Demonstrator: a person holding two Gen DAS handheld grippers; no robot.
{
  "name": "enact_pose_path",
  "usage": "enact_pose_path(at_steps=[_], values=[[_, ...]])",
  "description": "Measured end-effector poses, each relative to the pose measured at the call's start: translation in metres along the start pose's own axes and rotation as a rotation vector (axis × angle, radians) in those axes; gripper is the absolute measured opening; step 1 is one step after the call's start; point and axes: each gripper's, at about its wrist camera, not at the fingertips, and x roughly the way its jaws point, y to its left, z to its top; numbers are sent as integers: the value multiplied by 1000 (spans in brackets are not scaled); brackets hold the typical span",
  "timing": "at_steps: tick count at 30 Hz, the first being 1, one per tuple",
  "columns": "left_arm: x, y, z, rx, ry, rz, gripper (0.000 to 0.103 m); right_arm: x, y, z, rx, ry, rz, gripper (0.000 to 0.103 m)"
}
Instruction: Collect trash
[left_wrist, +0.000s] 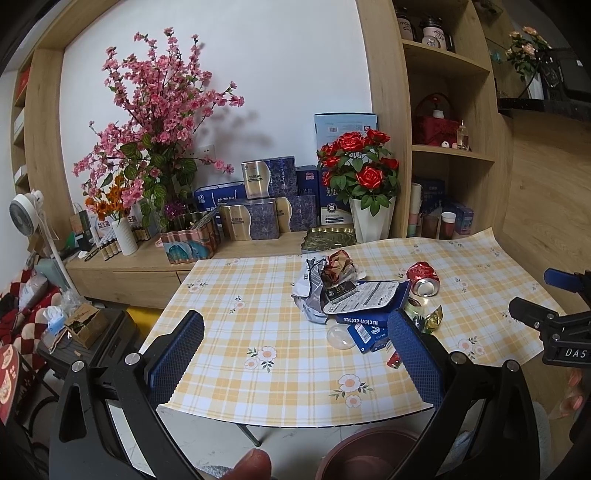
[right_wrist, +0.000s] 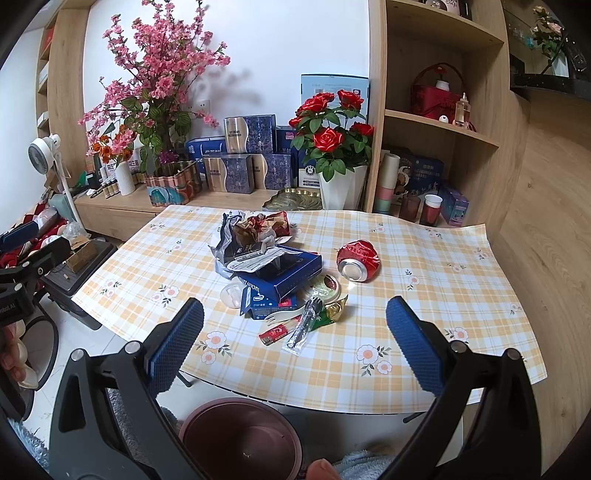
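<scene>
A: In the left wrist view, what is the state?

B: The left gripper (left_wrist: 295, 354) is wide open and holds nothing. It hangs over the near edge of the worktop (left_wrist: 229, 306). The trash lies in a heap ahead: crumpled wrappers (left_wrist: 325, 280), a blue coffee box (left_wrist: 365, 321) and a crushed red can (left_wrist: 424, 279) just beside the heap. A brown bin (left_wrist: 373, 456) stands below the edge of the worktop.

A: And the right wrist view?

B: The right gripper (right_wrist: 295, 343) is also spread fully, with nothing between its pads. Nearest to it are a small red packet (right_wrist: 274, 334) and a wrapped black fork (right_wrist: 303, 326), both lying flat on the cloth. The can (right_wrist: 357, 260) is further back, apart from the box (right_wrist: 284, 271). The bin (right_wrist: 242, 439) is directly under this gripper.

A: So which step is it?

B: I think the collecting is only at its start; nothing is picked yet. The next move asks to lower one gripper onto a near piece, close on it, and carry it back over the bin. The flat packet may be hard to pinch
</scene>
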Motion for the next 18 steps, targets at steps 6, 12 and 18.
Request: enact_pose_path(at_steps=[6, 12, 18], values=[[2, 9, 0, -9, -1, -41, 98, 5, -3, -10, 18, 4, 0, 97], [17, 17, -4, -24, 20, -60, 98, 17, -12, -19, 95, 14, 13, 97], [37, 32, -11, -87, -20, -83, 98, 28, -26, -17, 161, 12, 29, 98]])
